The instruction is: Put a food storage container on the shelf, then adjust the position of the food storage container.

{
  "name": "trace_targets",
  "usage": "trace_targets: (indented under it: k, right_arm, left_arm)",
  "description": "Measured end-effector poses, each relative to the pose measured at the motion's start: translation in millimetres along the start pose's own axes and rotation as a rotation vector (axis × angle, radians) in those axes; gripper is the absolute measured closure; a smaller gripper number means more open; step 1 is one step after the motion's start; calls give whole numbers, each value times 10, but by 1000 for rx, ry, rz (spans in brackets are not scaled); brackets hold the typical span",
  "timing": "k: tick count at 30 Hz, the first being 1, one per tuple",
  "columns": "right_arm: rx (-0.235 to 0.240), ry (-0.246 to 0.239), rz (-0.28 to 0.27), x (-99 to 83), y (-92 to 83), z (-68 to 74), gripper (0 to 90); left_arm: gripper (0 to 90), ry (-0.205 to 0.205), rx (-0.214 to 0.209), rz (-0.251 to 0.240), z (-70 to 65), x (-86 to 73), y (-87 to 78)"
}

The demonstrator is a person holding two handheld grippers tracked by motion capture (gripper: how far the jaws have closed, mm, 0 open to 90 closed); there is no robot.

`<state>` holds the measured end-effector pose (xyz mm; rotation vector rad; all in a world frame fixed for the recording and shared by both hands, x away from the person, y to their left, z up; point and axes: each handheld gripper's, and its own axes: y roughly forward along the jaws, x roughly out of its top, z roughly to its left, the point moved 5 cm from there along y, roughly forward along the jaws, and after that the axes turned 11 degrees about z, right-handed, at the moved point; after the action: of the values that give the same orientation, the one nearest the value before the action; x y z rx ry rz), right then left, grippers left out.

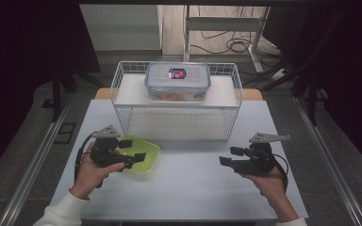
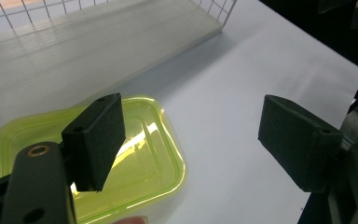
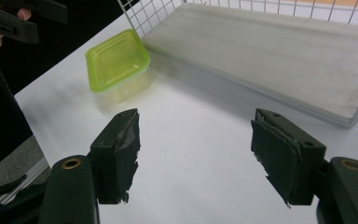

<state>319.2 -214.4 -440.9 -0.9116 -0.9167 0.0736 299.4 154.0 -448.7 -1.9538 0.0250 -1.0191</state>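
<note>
A yellow-green lidded container (image 1: 143,153) sits on the white table (image 1: 193,188), left of centre, just in front of the wire rack. My left gripper (image 1: 132,149) hovers over its near left part, open and empty. In the left gripper view the container (image 2: 140,158) lies below the left jaw. My right gripper (image 1: 231,156) is open over bare table at the right, pointing left. From the right gripper view the container (image 3: 119,63) stands far off at upper left. A clear box with a blue-rimmed lid (image 1: 177,81) rests on top of the rack.
The white wire rack (image 1: 176,101) spans the back half of the table, with a pale shelf board (image 3: 279,51) at its base. Black curtains flank both sides. Cables and a frame lie on the floor behind.
</note>
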Motion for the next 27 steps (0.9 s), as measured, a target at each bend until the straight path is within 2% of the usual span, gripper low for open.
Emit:
trace_targets:
  k: [7, 12, 20, 24, 27]
  right_arm:
    - [-7, -4, 11, -28, 23, 27, 324]
    - [-9, -5, 7, -33, 15, 22, 324]
    - [-8, 21, 13, -85, 21, -27, 324]
    - [-5, 27, 22, -102, 47, -30, 324]
    - [-7, 25, 31, -107, 67, -26, 324]
  left_arm:
    - [219, 12, 19, 5, -25, -37, -8]
    - [209, 4, 37, 7, 34, -50, -15]
    - [217, -6, 66, 7, 108, -50, -24]
    - [267, -23, 107, 10, 217, -65, -66]
    - [352, -52, 112, 30, 340, -100, -92]
